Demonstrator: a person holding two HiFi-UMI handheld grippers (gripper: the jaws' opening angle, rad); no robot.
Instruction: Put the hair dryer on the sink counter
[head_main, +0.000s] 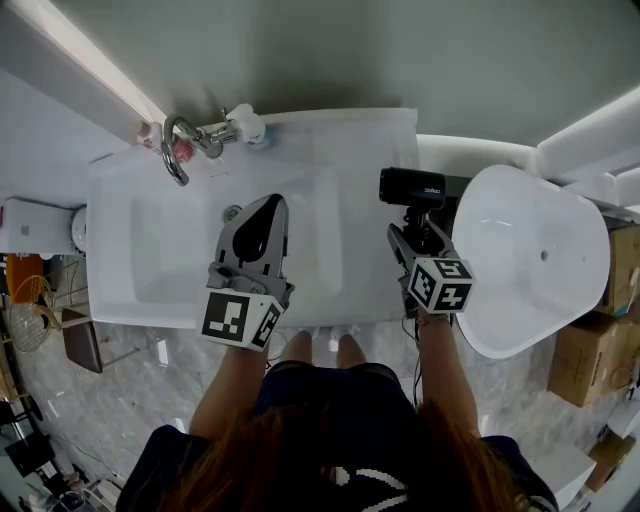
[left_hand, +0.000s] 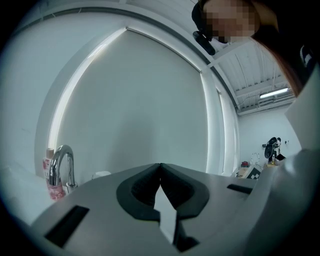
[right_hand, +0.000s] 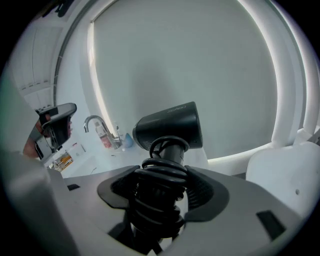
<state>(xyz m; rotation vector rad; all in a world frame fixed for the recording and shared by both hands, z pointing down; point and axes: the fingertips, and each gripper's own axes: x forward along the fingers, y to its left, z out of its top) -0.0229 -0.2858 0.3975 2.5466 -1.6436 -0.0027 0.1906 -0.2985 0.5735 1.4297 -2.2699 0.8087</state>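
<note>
A black hair dryer (head_main: 412, 187) (right_hand: 169, 127) with its cord wound round the handle is held by my right gripper (head_main: 412, 236) (right_hand: 161, 190), which is shut on the wrapped handle. In the head view it hangs at the right end of the white sink counter (head_main: 370, 150), its barrel pointing left. My left gripper (head_main: 263, 212) (left_hand: 160, 172) is shut with nothing in it, held over the sink basin (head_main: 175, 245).
A chrome faucet (head_main: 180, 145) (left_hand: 61, 165) (right_hand: 97, 125) stands at the back of the basin with a pink bottle (head_main: 152, 133) and a white cup (head_main: 247, 124) beside it. A white bathtub (head_main: 535, 260) lies just right of the counter. Cardboard boxes (head_main: 610, 300) sit at far right.
</note>
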